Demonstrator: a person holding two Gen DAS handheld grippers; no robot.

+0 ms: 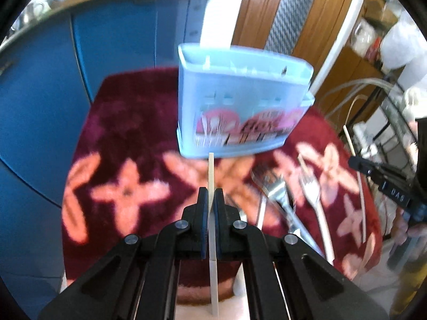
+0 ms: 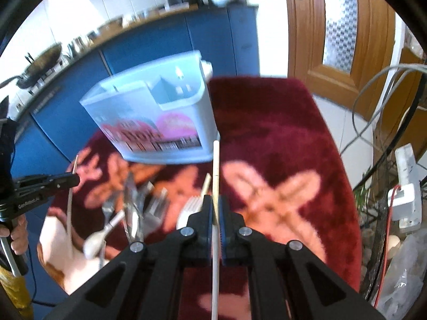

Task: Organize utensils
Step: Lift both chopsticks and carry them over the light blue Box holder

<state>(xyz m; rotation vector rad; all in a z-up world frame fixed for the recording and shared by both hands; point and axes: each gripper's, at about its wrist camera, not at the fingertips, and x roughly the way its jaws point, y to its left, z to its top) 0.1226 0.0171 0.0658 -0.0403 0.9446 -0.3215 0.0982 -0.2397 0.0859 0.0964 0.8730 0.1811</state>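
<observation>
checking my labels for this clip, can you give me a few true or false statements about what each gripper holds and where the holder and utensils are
1. The left gripper is shut on a chopstick. True.
2. The right gripper is open and holds nothing. False: its jaws are shut on a second chopstick.
3. The blue utensil holder lies flat on its side. False: it stands upright on the red floral cloth.
4. Metal forks lie loose on the cloth. True.
5. The forks are already in the holder. False: they lie on the cloth in front of it; what the holder contains cannot be made out.
</observation>
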